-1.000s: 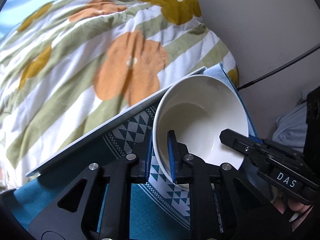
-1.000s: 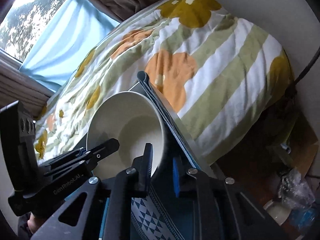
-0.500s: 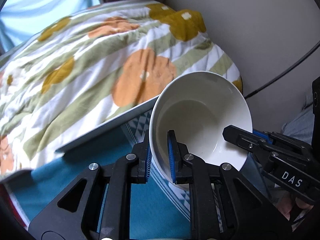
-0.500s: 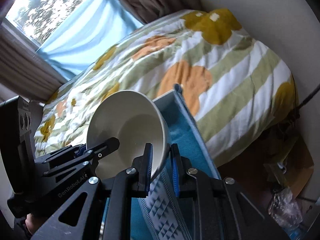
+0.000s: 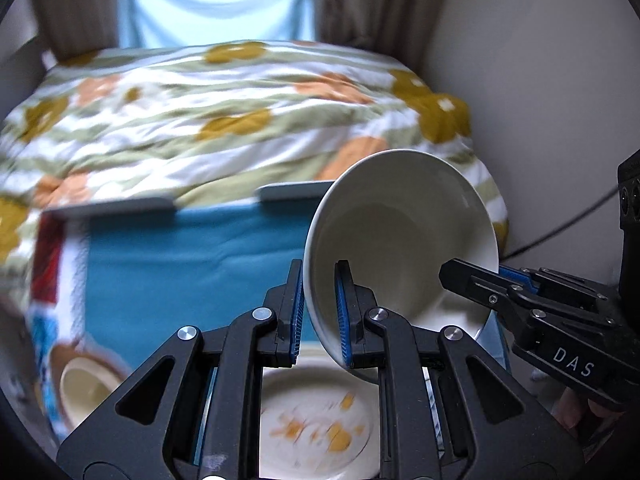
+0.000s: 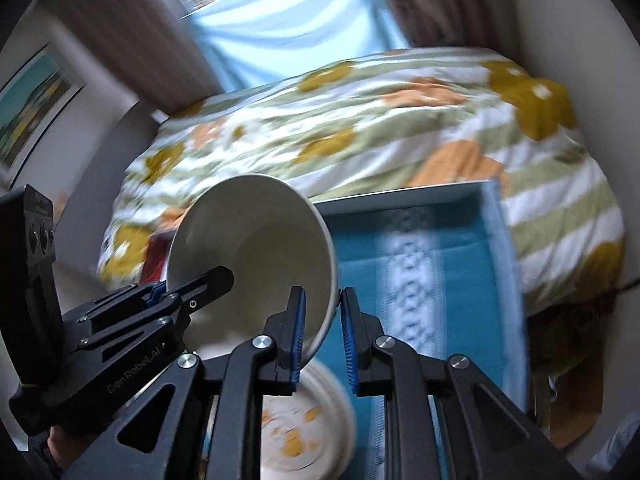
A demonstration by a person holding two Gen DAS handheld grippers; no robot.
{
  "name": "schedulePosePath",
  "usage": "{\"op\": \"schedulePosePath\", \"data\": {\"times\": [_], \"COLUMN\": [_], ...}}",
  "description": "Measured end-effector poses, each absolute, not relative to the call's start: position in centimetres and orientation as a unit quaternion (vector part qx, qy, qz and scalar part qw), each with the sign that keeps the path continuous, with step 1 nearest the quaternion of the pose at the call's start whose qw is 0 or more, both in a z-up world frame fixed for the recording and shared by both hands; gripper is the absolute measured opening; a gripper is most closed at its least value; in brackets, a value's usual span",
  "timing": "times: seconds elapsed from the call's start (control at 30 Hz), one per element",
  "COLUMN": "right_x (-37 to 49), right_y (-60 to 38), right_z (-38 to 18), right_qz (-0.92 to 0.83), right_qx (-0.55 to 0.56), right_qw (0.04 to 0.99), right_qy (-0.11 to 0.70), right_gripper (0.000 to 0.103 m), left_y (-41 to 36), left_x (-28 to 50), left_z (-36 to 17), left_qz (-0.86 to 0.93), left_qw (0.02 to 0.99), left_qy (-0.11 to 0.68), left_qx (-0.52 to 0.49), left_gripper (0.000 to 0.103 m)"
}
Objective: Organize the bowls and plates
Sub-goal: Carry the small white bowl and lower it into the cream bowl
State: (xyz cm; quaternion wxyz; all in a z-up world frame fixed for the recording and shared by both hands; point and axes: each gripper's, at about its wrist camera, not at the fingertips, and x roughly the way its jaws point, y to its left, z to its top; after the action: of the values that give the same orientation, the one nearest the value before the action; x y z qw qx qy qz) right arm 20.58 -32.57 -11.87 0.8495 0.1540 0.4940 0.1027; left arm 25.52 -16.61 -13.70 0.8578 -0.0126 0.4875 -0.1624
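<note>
A plain white bowl (image 5: 404,232) hangs tilted in the air, held by both grippers at opposite rims. My left gripper (image 5: 319,312) is shut on its left rim. My right gripper (image 6: 322,328) is shut on its right rim; it also shows in the left wrist view (image 5: 476,280). The bowl shows in the right wrist view (image 6: 256,240) with the left gripper (image 6: 200,292) clamped on its far rim. Below lies a white plate with orange flowers (image 5: 320,428), also in the right wrist view (image 6: 304,432), on a teal mat (image 5: 192,272).
A second bowl with a brown outside (image 5: 86,388) sits at the mat's left. The tray edge (image 5: 296,192) borders a bed with a flowered quilt (image 5: 200,120). A wall (image 5: 540,80) is at the right, curtains and a window behind.
Both grippers have swung together with the bowl, tipping downward. The view now faces the window, and the flowered plate and brown bowl have come into sight below.
</note>
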Motion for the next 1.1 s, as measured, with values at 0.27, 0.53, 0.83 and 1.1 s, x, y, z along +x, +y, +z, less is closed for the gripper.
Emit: {"op": "schedulePosePath", "data": {"times": [0.27,0.53,0.83,1.1], "right_x": [18.6,18.2,18.3,17.7], "right_y": [-22.1,-12.4,-6.7,-5.4], "right_z": [-11.7,-13.5,-17.6,-20.2], "right_qz": [0.203,0.226,0.194,0.157], "right_qx": [0.114,0.094,0.086,0.083], "right_qw": [0.833,0.814,0.805,0.798], "right_qy": [0.502,0.527,0.554,0.576], "right_gripper": [0.016,0.016,0.016,0.016], "left_y": [-5.1,5.4,10.3,10.4], "left_x": [19.7,17.0,17.4,18.1], "left_z": [-12.8,-15.1,-19.8,-22.1], "left_qz": [-0.059,-0.034,-0.057,-0.082], "left_qw": [0.871,0.857,0.835,0.824], "left_qy": [0.482,0.505,0.544,0.560], "left_qx": [-0.066,-0.094,-0.065,-0.021], "left_gripper": [0.013,0.013,0.013,0.013]}}
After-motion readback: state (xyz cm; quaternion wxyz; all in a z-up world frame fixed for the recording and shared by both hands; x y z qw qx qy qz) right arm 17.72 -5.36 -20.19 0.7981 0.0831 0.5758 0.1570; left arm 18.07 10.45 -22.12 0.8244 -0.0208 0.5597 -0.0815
